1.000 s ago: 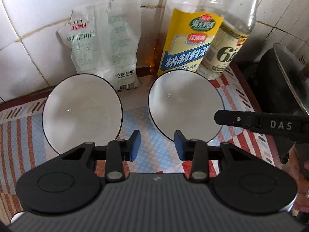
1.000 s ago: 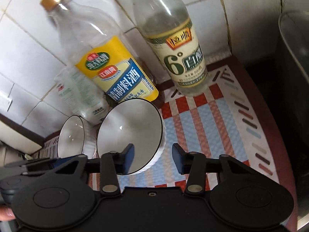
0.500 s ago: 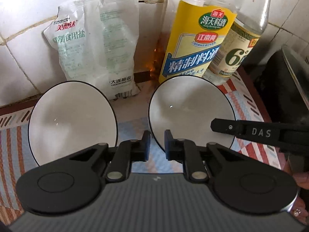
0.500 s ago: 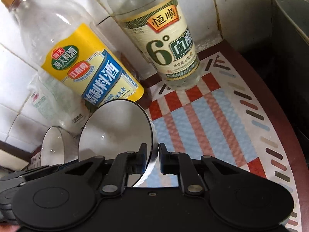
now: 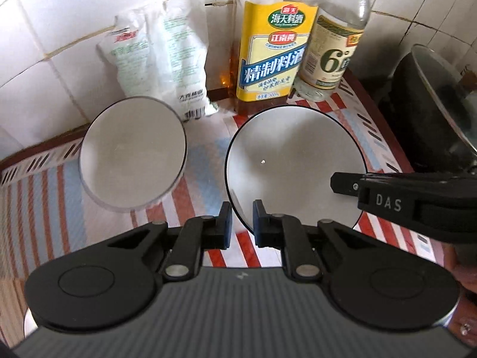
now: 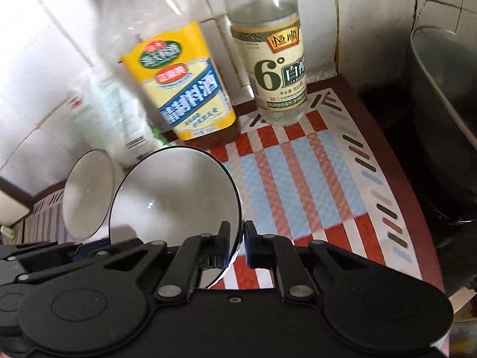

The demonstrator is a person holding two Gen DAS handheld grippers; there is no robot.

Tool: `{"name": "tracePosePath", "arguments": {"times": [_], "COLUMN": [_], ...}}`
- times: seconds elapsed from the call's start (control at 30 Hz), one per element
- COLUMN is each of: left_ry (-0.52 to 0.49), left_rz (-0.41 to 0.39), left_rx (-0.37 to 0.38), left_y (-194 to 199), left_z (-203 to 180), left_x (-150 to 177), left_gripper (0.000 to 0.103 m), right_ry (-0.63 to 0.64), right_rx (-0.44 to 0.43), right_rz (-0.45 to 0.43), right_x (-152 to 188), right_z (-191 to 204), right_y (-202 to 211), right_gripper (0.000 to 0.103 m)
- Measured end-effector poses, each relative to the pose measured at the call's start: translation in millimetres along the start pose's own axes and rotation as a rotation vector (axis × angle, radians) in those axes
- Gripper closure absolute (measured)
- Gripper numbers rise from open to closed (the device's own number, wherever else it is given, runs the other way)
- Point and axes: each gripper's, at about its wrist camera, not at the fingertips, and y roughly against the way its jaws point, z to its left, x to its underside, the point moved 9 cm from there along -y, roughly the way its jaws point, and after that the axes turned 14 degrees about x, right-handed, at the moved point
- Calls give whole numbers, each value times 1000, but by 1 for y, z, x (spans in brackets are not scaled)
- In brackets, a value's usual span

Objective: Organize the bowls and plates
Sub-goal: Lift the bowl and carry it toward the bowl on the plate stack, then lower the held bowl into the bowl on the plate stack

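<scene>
Two white bowls with thin dark rims are in view above a striped mat. My left gripper [image 5: 241,222] is shut on the near rim of the right bowl [image 5: 293,161]. My right gripper [image 6: 237,244] is shut on the same bowl's [image 6: 176,203] right rim; its black finger shows in the left wrist view [image 5: 351,185]. The bowl looks lifted and tilted. The left bowl [image 5: 132,152] stands apart to the left, also seen in the right wrist view [image 6: 88,192].
A yellow-labelled cooking wine bottle [image 5: 272,50], a vinegar bottle [image 5: 334,50] and a salt bag [image 5: 158,56] stand against the tiled wall. A dark pot [image 5: 432,113] sits right of the mat [image 6: 313,179].
Both grippers went from open to shut on the right bowl's rim. The bowl has since risen away from the mat and both views pulled back from the bottles.
</scene>
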Motion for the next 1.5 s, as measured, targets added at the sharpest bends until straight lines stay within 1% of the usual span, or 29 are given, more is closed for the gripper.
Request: {"name": "tracePosePath", "arguments": {"times": [0.2, 0.33, 0.43, 0.53, 0.63, 0.73, 1.0, 1.1, 1.33, 1.5], "left_ry": [15, -39, -55, -78, -67, -31, 76, 97, 132, 151], "left_rz": [-29, -64, -81, -89, -88, -86, -84, -89, -79, -63], "left_rx": [-2, -22, -17, -37, -44, -34, -23, -35, -52, -55], "left_y": [38, 71, 94, 110, 124, 134, 143, 144, 139, 129], "left_z": [-11, -26, -35, -43, -47, -45, -29, -22, -6, 2], "left_x": [21, 32, 39, 51, 68, 86, 124, 133, 146, 152], "left_gripper": [91, 91, 90, 91, 90, 90, 91, 91, 91, 91], "right_ry": [36, 49, 48, 68, 90, 120, 202, 226, 249, 268], "right_rx": [-18, -30, -39, -25, -21, -30, -28, -29, -54, -57], "right_rz": [-17, -16, -21, -54, -82, -86, -79, -70, -48, -51], "right_x": [20, 34, 46, 58, 68, 78, 107, 114, 128, 138], "right_z": [-1, -2, -3, 0, 3, 7, 26, 34, 47, 52], "right_y": [42, 68, 90, 112, 130, 141, 147, 143, 131, 119], "right_gripper": [90, 90, 90, 90, 90, 90, 90, 90, 90, 90]}}
